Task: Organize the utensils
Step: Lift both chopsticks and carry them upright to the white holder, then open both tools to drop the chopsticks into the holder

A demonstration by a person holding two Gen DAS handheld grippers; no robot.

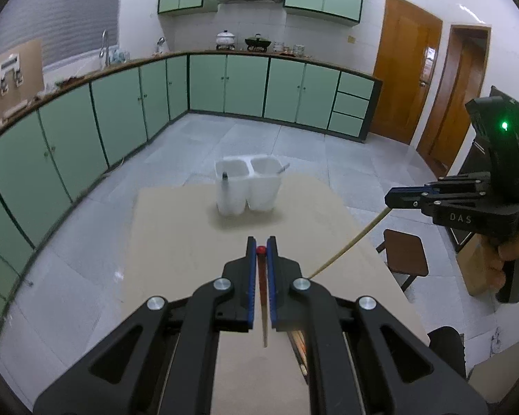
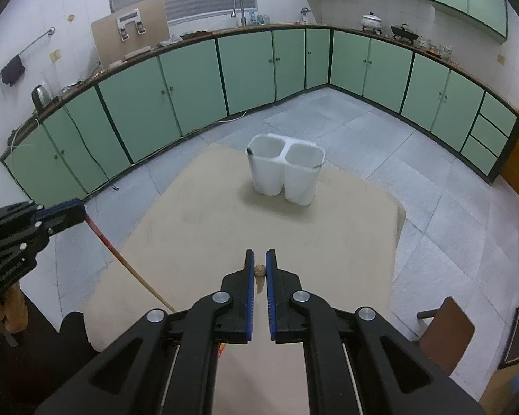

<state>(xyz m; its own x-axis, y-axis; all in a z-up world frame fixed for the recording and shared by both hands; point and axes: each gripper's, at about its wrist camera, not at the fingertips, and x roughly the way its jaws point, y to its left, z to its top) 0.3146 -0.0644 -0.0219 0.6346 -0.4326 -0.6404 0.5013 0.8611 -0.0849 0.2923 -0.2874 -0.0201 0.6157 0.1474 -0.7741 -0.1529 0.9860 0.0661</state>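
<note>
We hold two claws above the tan bench (image 1: 176, 228), one in each hand. Our left claw (image 1: 261, 242) is drawn narrow on one chopstick (image 1: 262, 294), dark reddish with a red bead at its top end just between the fingertips; its shaft runs back toward the camera between the blue pads (image 1: 251, 276), and its tip hangs free above the bench near the near edge. From the right wrist view the same chopstick (image 2: 100, 233) shows red near the left claw (image 2: 78, 207) and pale further down, slanting over the left edge of the bench. Our right claw (image 2: 260, 263) is likewise closed narrow on a second chopstick (image 2: 260, 273), pale, with a rounded patterned end between the fingers (image 2: 249, 276). In the left wrist view this pale chopstick (image 1: 349, 242) slants down from the right claw (image 1: 389, 199) over the right edge of the bench. So we count two chopsticks in hand, one per claw. Toward the far edge of the bench stands one white holder (image 1: 247, 186) with two compartments side by side. We see one dark-tipped utensil (image 1: 225, 175) standing in its left compartment and one metal utensil (image 1: 283, 168) leaning out of the right compartment; we cannot tell what kind either is. Beside the right edge of the bench, on the floor, stands one brown stool (image 1: 404, 254).
</note>
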